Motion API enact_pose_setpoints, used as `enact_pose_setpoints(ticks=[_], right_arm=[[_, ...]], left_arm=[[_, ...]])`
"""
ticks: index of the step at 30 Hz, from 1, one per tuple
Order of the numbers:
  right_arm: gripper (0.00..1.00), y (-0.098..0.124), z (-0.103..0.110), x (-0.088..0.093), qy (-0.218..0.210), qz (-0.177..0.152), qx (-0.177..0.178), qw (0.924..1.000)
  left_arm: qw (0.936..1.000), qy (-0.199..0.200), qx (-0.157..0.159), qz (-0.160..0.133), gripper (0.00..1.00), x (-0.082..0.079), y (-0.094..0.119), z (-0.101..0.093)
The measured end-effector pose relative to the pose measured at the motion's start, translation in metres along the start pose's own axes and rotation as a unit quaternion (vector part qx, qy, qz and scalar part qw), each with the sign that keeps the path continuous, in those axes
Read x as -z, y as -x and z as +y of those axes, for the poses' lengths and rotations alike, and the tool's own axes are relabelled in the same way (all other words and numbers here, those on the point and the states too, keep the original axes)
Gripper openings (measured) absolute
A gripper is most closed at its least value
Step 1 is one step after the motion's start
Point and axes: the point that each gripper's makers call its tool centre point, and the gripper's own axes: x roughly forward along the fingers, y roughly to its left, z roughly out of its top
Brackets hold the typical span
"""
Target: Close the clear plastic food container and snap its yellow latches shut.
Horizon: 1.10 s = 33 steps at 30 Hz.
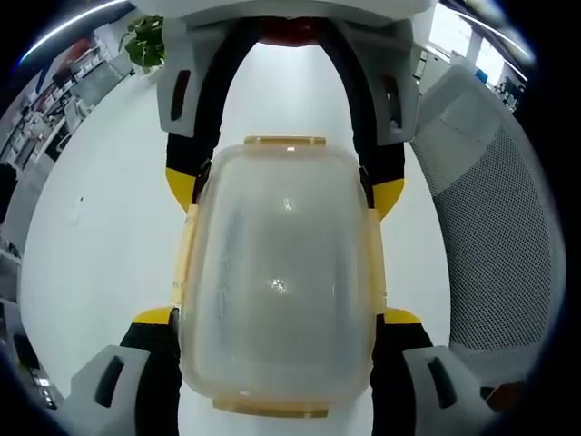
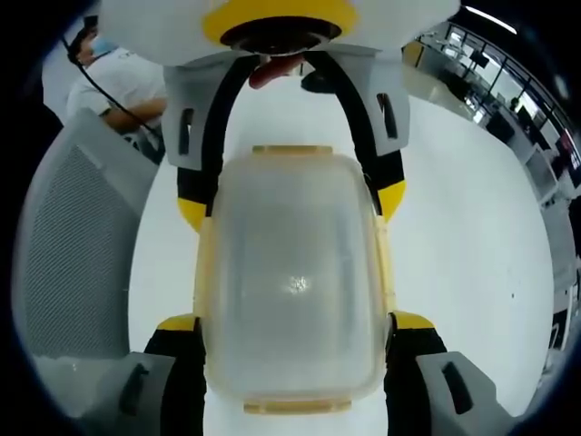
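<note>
- So, the container (image 1: 277,282) sits on a white table (image 1: 100,263) with the two claws facing each other over it, one from each short end. The lid looks already seated, so my read is we're at the latch step, not the closing step.
- In the left gripper view, the left claw (image 1: 277,341) has its jaws spread wide, one along each long side of the box. They run just beside the yellow side latches (image 1: 184,263). I can't tell whether they actually touch. Nothing is being squeezed, so it's not gripping anything.
- Across the box in that same view, the right claw (image 1: 283,186) comes in from the far end, jaws also apart and straddling the far corners.
- The right gripper view is the same deal mirrored: the box (image 2: 295,282) lies between the right claw's (image 2: 295,336) spread jaws, with the left claw (image 2: 292,195) opposite. The far end latch (image 2: 295,150) and near end latch (image 2: 295,406) show as yellow strips along the rim.
- Whether any latch is already snapped is hard to say from above. The side ones look like they're lying close to the walls.
- Next move, I'd guess: bring a jaw tip onto one latch and press it inward and down until it clicks, while the other claw steadies the box so it doesn't slide on that smooth tabletop.
- A mesh chair (image 1: 495,227) stands off to the side.
</note>
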Motion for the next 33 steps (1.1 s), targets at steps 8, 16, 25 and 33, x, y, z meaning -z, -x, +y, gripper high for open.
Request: enact_pose_setpoints(ticks=[8,16,25,33], right_arm=[[0.82,0.000,-0.005,-0.001,0.002,-0.002,-0.001,1.0000],[0.82,-0.001,-0.012,-0.001,0.001,-0.006,-0.002,1.0000],[0.82,-0.002,-0.019,-0.001,0.000,-0.007,-0.002,1.0000],[0.82,-0.003,-0.025,-0.001,-0.001,-0.005,-0.002,1.0000]], left_arm=[[1.0000,0.003,0.000,-0.003,0.88,0.001,0.000,0.005],[1.0000,0.003,0.000,-0.005,0.88,0.001,-0.001,0.013],[1.0000,0.004,0.001,-0.007,0.88,0.001,-0.001,0.019],[1.0000,0.003,0.000,-0.009,0.89,0.002,-0.002,0.025]])
